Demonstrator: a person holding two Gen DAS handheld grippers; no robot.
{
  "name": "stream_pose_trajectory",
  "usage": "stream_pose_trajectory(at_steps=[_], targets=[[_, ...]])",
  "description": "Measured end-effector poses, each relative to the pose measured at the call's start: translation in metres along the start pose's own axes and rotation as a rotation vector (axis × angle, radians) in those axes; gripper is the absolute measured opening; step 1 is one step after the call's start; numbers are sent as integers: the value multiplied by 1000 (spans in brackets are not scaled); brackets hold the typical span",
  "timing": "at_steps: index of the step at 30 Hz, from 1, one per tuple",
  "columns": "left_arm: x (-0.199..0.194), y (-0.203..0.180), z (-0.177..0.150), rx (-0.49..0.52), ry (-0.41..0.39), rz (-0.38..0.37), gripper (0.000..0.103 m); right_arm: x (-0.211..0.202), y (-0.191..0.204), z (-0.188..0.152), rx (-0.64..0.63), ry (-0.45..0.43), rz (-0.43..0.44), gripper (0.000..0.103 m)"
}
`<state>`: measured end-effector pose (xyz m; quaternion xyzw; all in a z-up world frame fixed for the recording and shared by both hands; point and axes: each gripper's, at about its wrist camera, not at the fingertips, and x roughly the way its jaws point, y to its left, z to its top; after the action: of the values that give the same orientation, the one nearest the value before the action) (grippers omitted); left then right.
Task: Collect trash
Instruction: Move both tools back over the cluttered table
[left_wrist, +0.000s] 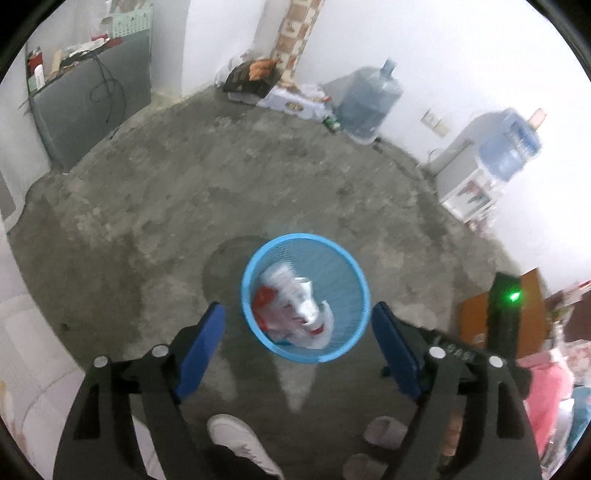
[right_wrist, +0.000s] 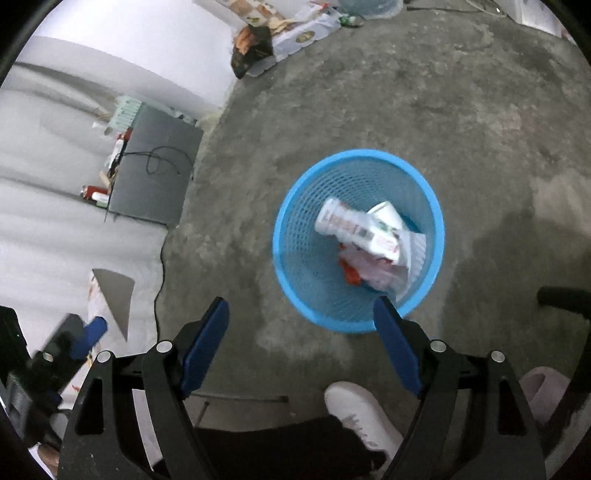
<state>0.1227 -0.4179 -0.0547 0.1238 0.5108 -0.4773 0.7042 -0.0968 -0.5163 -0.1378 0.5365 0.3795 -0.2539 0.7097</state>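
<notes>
A blue mesh wastebasket (left_wrist: 255, 258) stands on the concrete floor. In it lies trash (left_wrist: 295, 310): white wrappers and red scraps. The right wrist view shows the wastebasket (right_wrist: 295, 206) from above, holding a white labelled bottle (right_wrist: 340, 218), a white carton (right_wrist: 388, 236) and a red scrap (right_wrist: 351, 275). My left gripper (left_wrist: 297, 306) hangs above the basket, open and empty. My right gripper (right_wrist: 301, 301) is also open and empty, above the basket's near-left rim. At the lower left of the right wrist view, a blurred blue finger (right_wrist: 94, 328) of the other gripper shows.
A white shoe (right_wrist: 362, 410) and a pale slipper (right_wrist: 543, 387) are near the basket. A grey cabinet (left_wrist: 92, 107) stands left, water jugs (left_wrist: 369, 99) and a dispenser (left_wrist: 469, 173) along the far wall. A white foam sheet (right_wrist: 55, 221) covers the floor's left side.
</notes>
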Motion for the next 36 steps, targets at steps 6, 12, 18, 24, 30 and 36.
stream_pose_trajectory(at_steps=[6, 12, 18, 24, 30, 36], targets=[[-61, 7, -26, -48, -86, -79, 94, -28, 42, -20, -169, -93, -54, 77], [-122, 18, -69, -5, -146, 36, 97, -60, 96, -46, -389, -199, -72, 90], [-175, 57, -130, -117, -237, 158, 97, -66, 144, -83, -571, -234, -87, 95], [-208, 100, -194, -277, -275, 241, 97, -61, 185, -121, -722, -256, -88, 95], [-236, 122, -228, -343, -314, 320, 97, -62, 216, -154, -834, -315, -134, 95], [-259, 136, -237, -426, -361, 313, 97, -63, 233, -180, -899, -376, -160, 95]])
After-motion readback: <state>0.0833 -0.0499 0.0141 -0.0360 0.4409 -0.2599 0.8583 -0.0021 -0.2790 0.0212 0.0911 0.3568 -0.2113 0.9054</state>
